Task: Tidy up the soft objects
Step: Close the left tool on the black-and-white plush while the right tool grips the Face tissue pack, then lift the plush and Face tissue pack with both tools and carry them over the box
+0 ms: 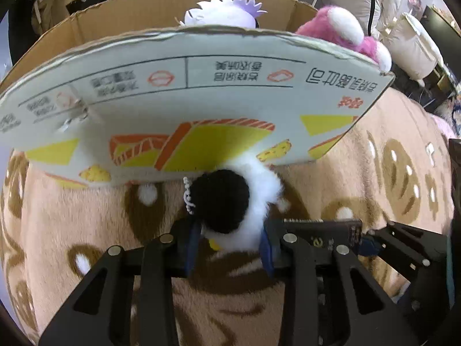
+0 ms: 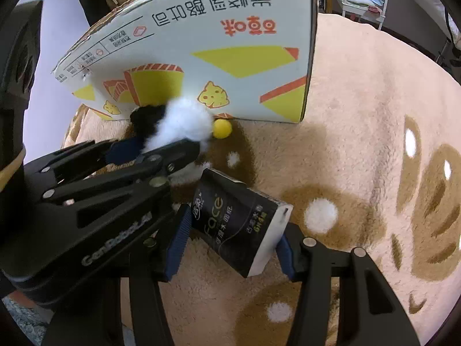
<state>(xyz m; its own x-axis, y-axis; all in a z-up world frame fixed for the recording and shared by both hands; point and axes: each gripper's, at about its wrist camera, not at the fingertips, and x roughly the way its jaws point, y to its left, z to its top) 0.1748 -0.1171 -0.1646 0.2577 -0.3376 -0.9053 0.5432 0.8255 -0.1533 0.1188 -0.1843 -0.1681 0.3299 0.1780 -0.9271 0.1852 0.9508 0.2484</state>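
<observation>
My left gripper [image 1: 230,248] is clenched on a black-and-white plush toy [image 1: 230,201], at lower centre of the left wrist view, just beside the printed wall of the cardboard box [image 1: 201,92]. My right gripper [image 2: 230,248] grasps a black tissue pack [image 2: 239,225] at lower centre of its view, above the fleece blanket [image 2: 360,115]. A pink plush [image 1: 345,31] and a white plush [image 1: 224,11] sit inside the box, at upper centre-right.
</observation>
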